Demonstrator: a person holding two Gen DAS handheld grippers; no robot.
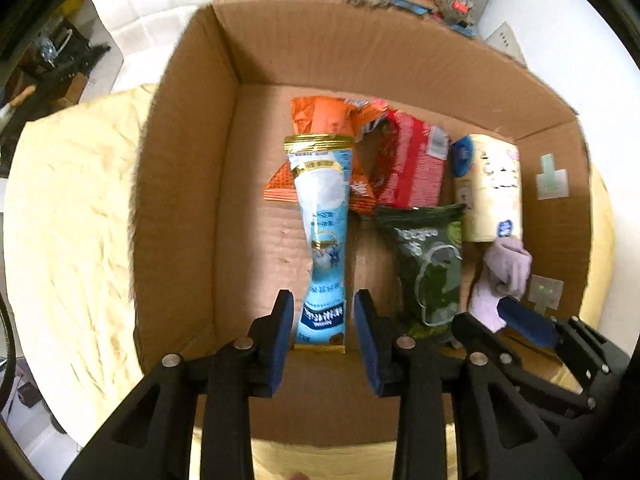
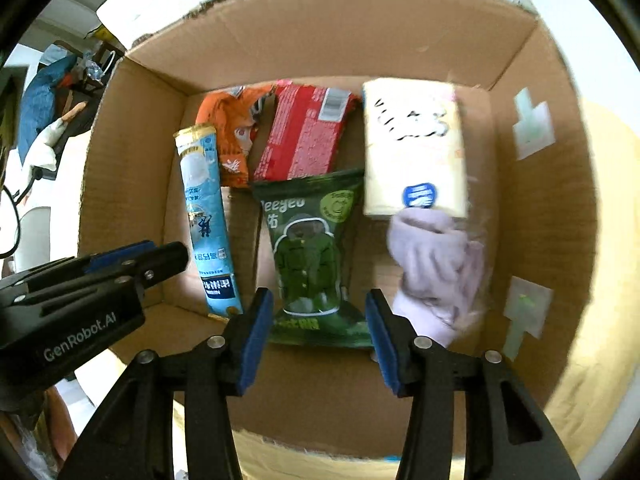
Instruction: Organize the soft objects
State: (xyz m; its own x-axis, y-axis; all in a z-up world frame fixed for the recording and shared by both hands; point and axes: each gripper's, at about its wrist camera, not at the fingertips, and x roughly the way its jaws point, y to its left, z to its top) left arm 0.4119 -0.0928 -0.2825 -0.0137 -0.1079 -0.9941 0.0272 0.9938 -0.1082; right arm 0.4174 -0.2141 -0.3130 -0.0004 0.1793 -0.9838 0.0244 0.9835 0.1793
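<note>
Both pairs of jaws stood spread, with nothing pinched. The left gripper hung straight down over the near end of the blue stick pack, its pads clear of the wrapper on either side. The right gripper straddled the foot of the green pouch the same way, a gap showing at each pad.

Both packets lay flat on the floor of the cardboard box. By the look of it this was the release step: two soft items set down, jaws parted, and neither one gripped.

In the right wrist view, at twelve o'clock from the green pouch sat the red packet; at ten o'clock the orange packet, partly under the top of the blue stick pack. At two o'clock lay the cream tissue pack, and at three o'clock the lilac sock, touching the tissue pack's lower edge.

The next move probably called for a straight lift out of the box, since each gripper had the other close beside it and the near wall at six o'clock. Bare floor remained at nine o'clock of the stick pack, toward the left wall. The right wall, bearing pale tape patches, left only a narrow strip beyond the sock. Any further item would likely fit best on the left.
</note>
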